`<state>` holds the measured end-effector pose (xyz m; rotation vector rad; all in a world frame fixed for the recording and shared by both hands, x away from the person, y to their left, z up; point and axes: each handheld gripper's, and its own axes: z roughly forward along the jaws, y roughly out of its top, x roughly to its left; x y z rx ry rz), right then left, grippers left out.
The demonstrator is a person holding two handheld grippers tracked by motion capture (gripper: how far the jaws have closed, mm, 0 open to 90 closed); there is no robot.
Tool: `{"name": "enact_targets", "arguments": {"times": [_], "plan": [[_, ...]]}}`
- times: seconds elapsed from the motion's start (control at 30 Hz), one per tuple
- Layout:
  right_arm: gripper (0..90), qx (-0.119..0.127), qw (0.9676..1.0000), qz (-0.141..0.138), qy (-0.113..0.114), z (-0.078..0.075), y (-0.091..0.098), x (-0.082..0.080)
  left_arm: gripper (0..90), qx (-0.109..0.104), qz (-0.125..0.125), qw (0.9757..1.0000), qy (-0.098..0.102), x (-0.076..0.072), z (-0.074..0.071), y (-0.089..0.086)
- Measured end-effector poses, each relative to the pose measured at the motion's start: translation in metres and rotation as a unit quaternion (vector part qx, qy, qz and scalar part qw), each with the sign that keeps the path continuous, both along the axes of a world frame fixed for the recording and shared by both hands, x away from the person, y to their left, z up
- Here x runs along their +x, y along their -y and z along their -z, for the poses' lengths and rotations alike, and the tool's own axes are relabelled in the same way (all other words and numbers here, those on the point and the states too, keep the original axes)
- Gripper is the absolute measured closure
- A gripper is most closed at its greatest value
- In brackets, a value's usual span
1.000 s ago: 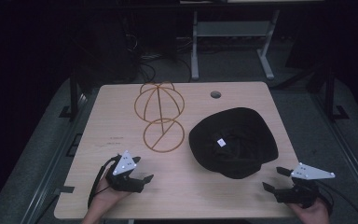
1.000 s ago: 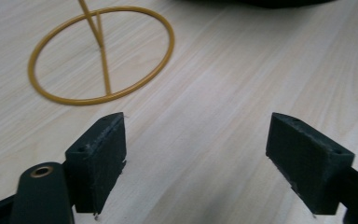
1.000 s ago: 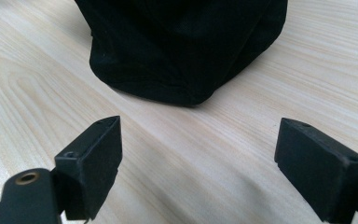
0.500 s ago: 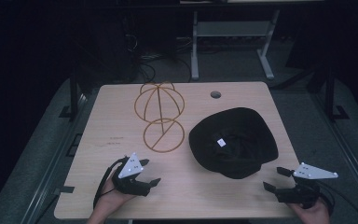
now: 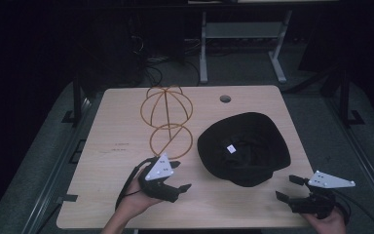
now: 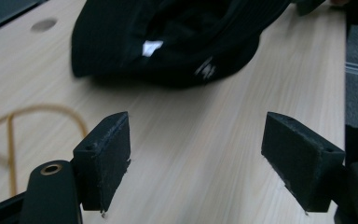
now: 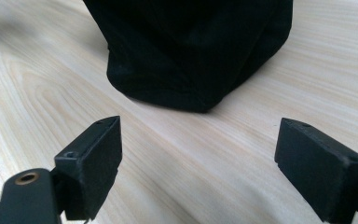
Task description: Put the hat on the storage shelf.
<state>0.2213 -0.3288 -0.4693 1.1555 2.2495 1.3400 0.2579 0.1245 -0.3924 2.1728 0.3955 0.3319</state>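
Two grippers up, both w/ jaws spread wide & nothing between them. I've got the hat point(image 5: 243, 146) as my landmark: black, lying crown-down, opening up, white tag showing inside, on the table point(image 5: 117, 195).

L gripper point(image 5: 181, 181) sits just off the hat's near-left edge, close but not touching, jaws aimed toward it. In the left gripper view the hat point(image 6: 168, 42) fills the top, bare wood between the pads point(image 6: 103, 161) and the brim.

R gripper point(image 5: 287, 189) is near the hat's near-right edge, also apart from it, jaws pointing left toward the brim. In the right gripper view the hat point(image 7: 191, 51) hangs dark straight ahead, w/ a strip of wood before it.

Wire stand point(image 5: 168, 119) stands left of the hat, its ring base just beyond the L gripper; part of that ring point(image 6: 14, 135) shows in the left gripper view. Small round hole point(image 5: 225, 99) lies beyond the hat, near the table's far edge.
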Motion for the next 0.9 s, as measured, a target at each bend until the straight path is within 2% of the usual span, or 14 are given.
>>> {"name": "enact_targets", "arguments": {"times": [0.03, 0.07, 0.17, 0.2, 0.23, 0.37, 0.53, 0.63, 0.67, 0.73, 0.8, 0.83, 0.87, 0.9], "plan": [[14.4, 0.002, 1.0000, -0.003, 0.002, 0.000, 0.000, 0.000, 23.4, 0.004, 0.012, 0.9999, 0.002, 0.001, -0.005, 0.012], [14.4, 0.002, 1.0000, -0.003, 0.002, 0.000, 0.000, 0.000, 23.4, 0.004, 0.012, 0.9999, 0.002, 0.001, -0.005, 0.012], [14.4, 0.000, 1.0000, -0.007, 0.001, 0.000, -0.001, 0.000, 24.6, 0.010, 0.030, 0.9995, 0.007, 0.004, -0.012, 0.031], [14.4, 0.000, 1.0000, -0.007, 0.001, 0.000, -0.001, 0.000, 24.8, 0.017, 0.041, 0.9990, 0.009, 0.007, -0.015, 0.042], [14.4, 0.000, 1.0000, -0.008, 0.002, 0.000, -0.001, 0.000, 24.8, 0.017, 0.041, 0.9990, 0.009, 0.007, -0.015, 0.042], [14.4, -0.001, 0.9999, -0.012, -0.001, 0.000, -0.002, 0.000, 27.5, 0.034, 0.059, 0.9976, 0.011, 0.008, -0.017, 0.065], [14.4, -0.001, 0.9999, -0.015, 0.001, 0.001, -0.003, 0.000, 30.0, 0.060, 0.083, 0.9947, 0.011, 0.008, -0.013, 0.089], [14.4, 0.000, 0.9999, -0.017, 0.003, 0.000, -0.003, 0.000, 32.3, 0.067, 0.088, 0.9937, 0.012, 0.009, -0.010, 0.099], [14.4, 0.000, 0.9998, -0.018, 0.002, 0.000, -0.003, 0.001, 35.8, 0.071, 0.088, 0.9933, 0.024, 0.008, -0.007, 0.104], [14.4, 0.000, 0.9998, -0.018, 0.002, 0.001, -0.004, 0.001, 37.0, 0.076, 0.085, 0.9931, 0.029, 0.008, -0.005, 0.107], [14.4, -0.001, 0.9998, -0.020, 0.002, 0.001, -0.004, 0.001, 43.9, 0.086, 0.086, 0.9919, 0.038, 0.008, -0.002, 0.111], [14.4, -0.001, 0.9998, -0.020, 0.002, 0.002, -0.004, 0.002, 53.5, 0.089, 0.085, 0.9915, 0.043, 0.008, -0.001, 0.112], [14.4, -0.001, 0.9998, -0.020, 0.002, 0.002, -0.004, 0.002, 53.5, 0.093, 0.083, 0.9910, 0.050, 0.007, -0.001, 0.114], [14.4, 0.001, 0.9998, -0.019, 0.004, 0.001, -0.005, 0.002, 63.3, 0.092, 0.079, 0.9911, 0.055, 0.007, 0.000, 0.115]]}}
